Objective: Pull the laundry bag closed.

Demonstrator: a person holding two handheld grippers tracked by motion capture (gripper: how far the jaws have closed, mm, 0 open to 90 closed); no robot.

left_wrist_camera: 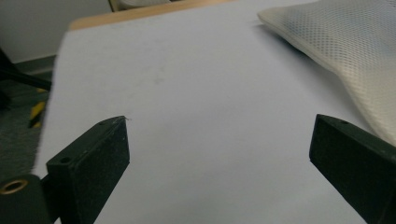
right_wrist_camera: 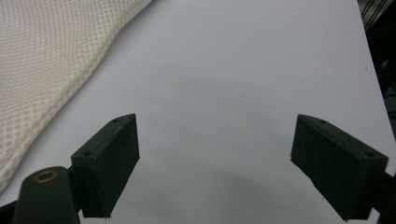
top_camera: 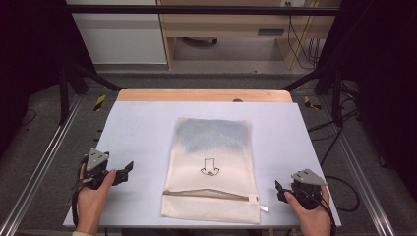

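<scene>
A cream mesh laundry bag (top_camera: pixel 211 167) lies flat in the middle of the white table (top_camera: pixel 137 128), with a zipper (top_camera: pixel 206 194) across its near end and an arrow mark on it. Something bluish shows through its far half. My left gripper (top_camera: pixel 129 169) rests at the table's near left, open and empty, well left of the bag. At the near right my right gripper (top_camera: pixel 278 189) is open too, with bare table between its jaws. The bag's edge (left_wrist_camera: pixel 345 51) lies right of the left gripper (left_wrist_camera: pixel 219 154), and its mesh (right_wrist_camera: pixel 42 65) lies left of the right gripper (right_wrist_camera: pixel 215 158).
The table's wooden far edge (top_camera: pixel 204 95) meets a grey floor with black frame legs (top_camera: pixel 64 88) and a metal rail (top_camera: pixel 39 167) on the left. Cables (top_camera: pixel 339 187) trail off the right side. A wooden cabinet (top_camera: pixel 231 24) stands beyond.
</scene>
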